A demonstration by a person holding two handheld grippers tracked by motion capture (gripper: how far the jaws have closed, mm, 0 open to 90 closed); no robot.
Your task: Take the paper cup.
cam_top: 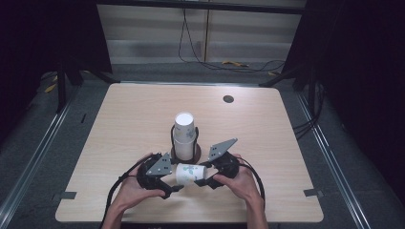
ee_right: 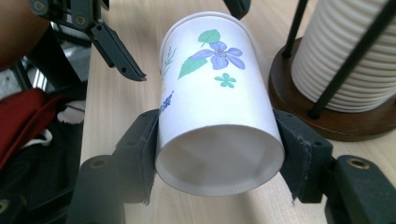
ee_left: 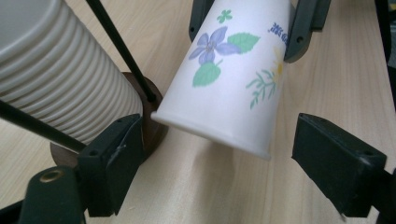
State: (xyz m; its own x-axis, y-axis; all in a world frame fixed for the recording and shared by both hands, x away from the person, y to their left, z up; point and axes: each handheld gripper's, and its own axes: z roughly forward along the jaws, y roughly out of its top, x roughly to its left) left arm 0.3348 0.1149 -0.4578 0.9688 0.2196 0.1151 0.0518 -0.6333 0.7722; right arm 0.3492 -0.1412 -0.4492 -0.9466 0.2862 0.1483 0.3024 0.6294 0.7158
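Currently right gripper (ee_right: 219, 140) clamps the flowered cup (ee_right: 212, 93) sideways, at 6 o'clock of the cup stack (cam_top: 184, 133). Left gripper (ee_left: 217, 154) jaws spread, not touching it. Cup's blue lettering cut off.

Cup stack (cam_top: 184, 133) on its holder (cam_top: 185, 153) blocks just behind; table (cam_top: 267, 129) elsewhere open.

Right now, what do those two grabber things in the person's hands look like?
Both are black. The left gripper and right gripper each carry a grey three-cornered plate on top, have two blocky black jaws with small screws, and trail a black cable. The forearms have no sleeves.
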